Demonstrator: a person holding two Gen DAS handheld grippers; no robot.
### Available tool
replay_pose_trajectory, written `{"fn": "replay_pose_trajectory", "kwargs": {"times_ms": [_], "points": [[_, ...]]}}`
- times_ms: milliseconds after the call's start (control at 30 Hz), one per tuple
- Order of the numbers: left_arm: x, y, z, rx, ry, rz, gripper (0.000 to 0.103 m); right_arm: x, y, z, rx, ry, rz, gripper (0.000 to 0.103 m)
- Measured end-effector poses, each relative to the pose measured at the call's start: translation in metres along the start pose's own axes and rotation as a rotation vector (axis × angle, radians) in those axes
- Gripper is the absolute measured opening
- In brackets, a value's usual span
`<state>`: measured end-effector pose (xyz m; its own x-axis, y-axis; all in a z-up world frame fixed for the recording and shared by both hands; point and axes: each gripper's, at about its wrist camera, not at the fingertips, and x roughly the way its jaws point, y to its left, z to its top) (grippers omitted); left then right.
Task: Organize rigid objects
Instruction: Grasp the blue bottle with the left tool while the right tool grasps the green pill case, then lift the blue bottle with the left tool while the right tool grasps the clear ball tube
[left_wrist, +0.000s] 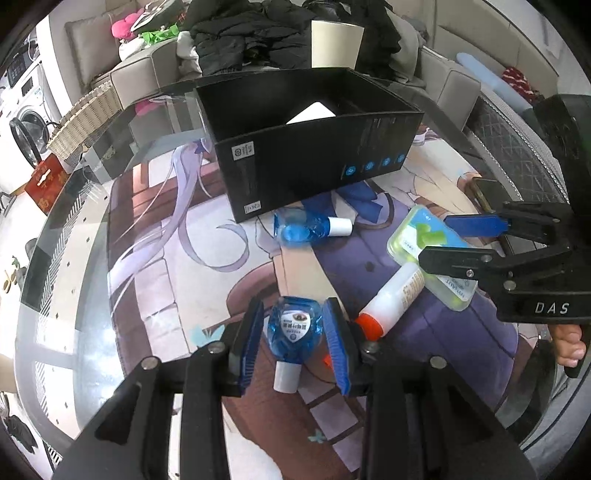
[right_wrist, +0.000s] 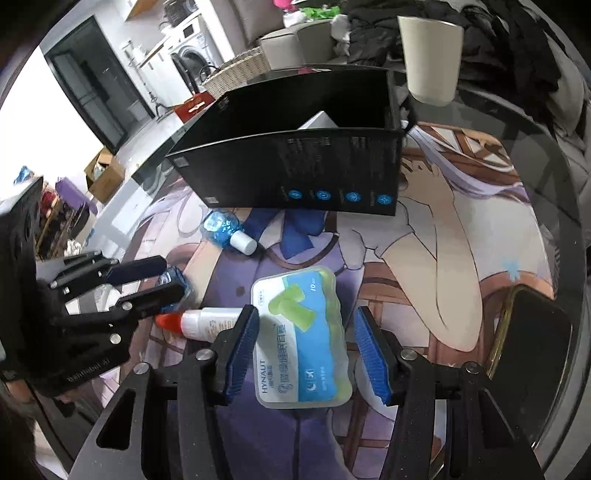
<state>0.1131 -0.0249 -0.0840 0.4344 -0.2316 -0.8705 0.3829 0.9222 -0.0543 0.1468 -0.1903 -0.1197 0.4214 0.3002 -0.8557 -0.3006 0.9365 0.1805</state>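
Observation:
My left gripper (left_wrist: 293, 328) has its blue pads on both sides of a small blue bottle (left_wrist: 293, 328) with a white cap pointing toward me; the pads look just about touching it. My right gripper (right_wrist: 306, 345) is open, straddling a clear earplug case (right_wrist: 301, 339) lying flat on the mat. A white tube with an orange cap (left_wrist: 393, 299) lies between the two. A second blue bottle (left_wrist: 308, 227) lies in front of the open black box (left_wrist: 314, 162). The right gripper also shows in the left wrist view (left_wrist: 454, 242), and the left gripper in the right wrist view (right_wrist: 166, 280).
A printed mat (left_wrist: 184, 258) covers the round glass table. A phone (right_wrist: 532, 339) lies at the right. A beige cup (right_wrist: 430, 59) stands behind the box. A wicker basket (left_wrist: 85, 118) and a sofa with clothes are beyond the table.

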Motion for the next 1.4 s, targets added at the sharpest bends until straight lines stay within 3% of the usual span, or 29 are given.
{"fn": "replay_pose_trajectory", "kwargs": {"times_ms": [67, 200, 267, 300, 333, 400, 467, 533, 1000, 1200, 1400], "points": [[0.001, 0.0, -0.001, -0.001, 0.004, 0.01, 0.05, 0.004, 0.002, -0.001, 0.0, 0.013, 0.014, 0.055], [0.002, 0.0, -0.004, 0.013, 0.007, 0.019, 0.053, 0.009, 0.015, -0.005, -0.066, 0.016, -0.04, 0.053], [0.004, 0.0, -0.006, 0.01, 0.015, 0.018, 0.053, 0.007, 0.016, -0.005, -0.073, 0.01, -0.049, 0.039], [0.004, 0.001, -0.006, 0.01, 0.017, 0.017, 0.053, 0.007, 0.016, -0.004, -0.075, 0.015, -0.052, 0.025], [0.005, 0.001, -0.006, 0.01, 0.018, 0.018, 0.053, 0.007, 0.015, -0.003, -0.069, 0.02, -0.044, 0.018], [0.006, 0.002, -0.006, 0.008, 0.017, 0.015, 0.05, 0.006, 0.017, -0.003, -0.07, 0.015, -0.048, 0.017], [0.007, 0.002, -0.007, 0.016, 0.022, 0.01, 0.034, 0.005, 0.019, -0.003, -0.083, 0.007, -0.047, 0.017], [0.006, 0.002, -0.006, 0.017, 0.02, 0.0, 0.029, 0.003, 0.02, -0.003, -0.09, 0.0, -0.049, 0.017], [-0.002, -0.004, 0.0, 0.031, -0.025, 0.023, 0.029, -0.001, 0.018, -0.004, -0.081, -0.019, -0.041, 0.017], [-0.032, -0.01, 0.008, 0.051, -0.175, 0.042, 0.029, -0.04, 0.027, 0.003, -0.111, -0.217, -0.068, 0.017], [-0.08, -0.02, 0.016, 0.075, -0.407, 0.063, 0.029, -0.086, 0.04, 0.004, -0.135, -0.445, -0.087, 0.017]]}}
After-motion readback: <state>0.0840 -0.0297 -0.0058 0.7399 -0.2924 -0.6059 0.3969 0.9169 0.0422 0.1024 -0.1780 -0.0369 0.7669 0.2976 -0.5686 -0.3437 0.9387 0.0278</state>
